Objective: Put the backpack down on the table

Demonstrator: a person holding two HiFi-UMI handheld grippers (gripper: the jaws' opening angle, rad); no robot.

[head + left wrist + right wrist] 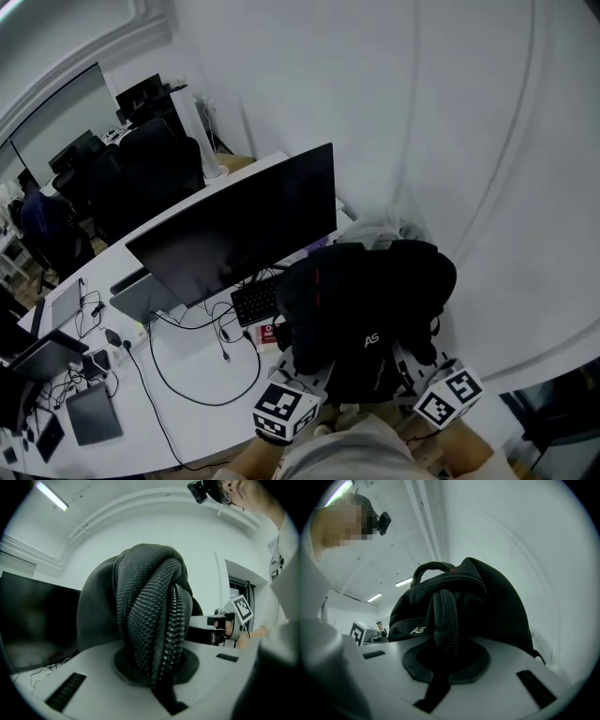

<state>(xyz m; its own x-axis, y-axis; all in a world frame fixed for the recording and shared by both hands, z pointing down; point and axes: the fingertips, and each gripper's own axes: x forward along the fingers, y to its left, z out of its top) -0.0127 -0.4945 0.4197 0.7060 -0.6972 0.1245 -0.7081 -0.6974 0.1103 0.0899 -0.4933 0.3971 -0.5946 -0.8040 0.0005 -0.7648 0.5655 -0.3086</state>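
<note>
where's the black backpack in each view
Head view: backpack lower centre, right of the monitor.
Left gripper view: backpack fills the centre, a zipped fold clamped between the jaws.
Right gripper view: backpack centre, zipped edge clamped between the jaws.
Shared landmark: white wall behind it.

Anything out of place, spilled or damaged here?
Nothing stands out. The left gripper and right gripper each pinch a zippered fold of the black backpack; cables trail over the white desk, nothing spilled or broken.
</note>
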